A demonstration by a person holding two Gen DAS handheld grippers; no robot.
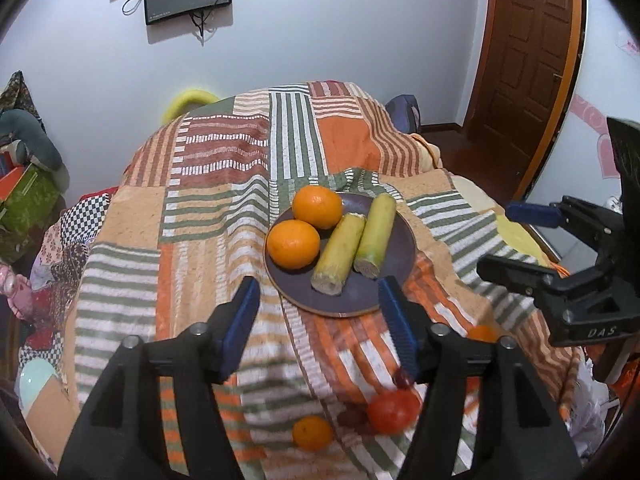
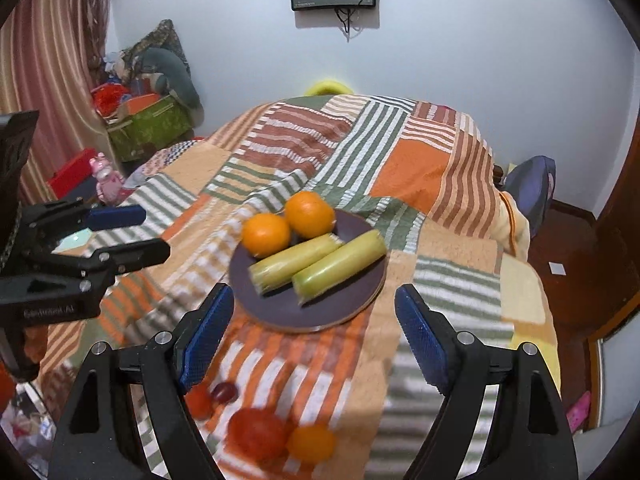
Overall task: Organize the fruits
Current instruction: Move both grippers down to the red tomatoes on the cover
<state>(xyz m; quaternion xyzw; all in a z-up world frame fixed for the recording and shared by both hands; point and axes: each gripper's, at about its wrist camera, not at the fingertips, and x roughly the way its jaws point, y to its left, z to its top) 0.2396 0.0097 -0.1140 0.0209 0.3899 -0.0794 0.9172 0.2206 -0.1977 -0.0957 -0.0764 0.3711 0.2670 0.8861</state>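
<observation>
Above striped blanket [image 1: 192, 240] and plate [image 1: 400, 256], both grippers' fingers [image 1: 240, 320] [image 2: 420, 332] gape wide (nothing held)

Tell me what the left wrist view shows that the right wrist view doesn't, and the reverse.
Only the left wrist view shows the wooden door and the right gripper, jaws open.

Only the right wrist view shows the striped curtain, the pink toy and the left gripper, jaws open.

Both show the dark plate with two oranges and two yellow-green stalk pieces, plus the tomato loose on the patchwork blanket.
</observation>
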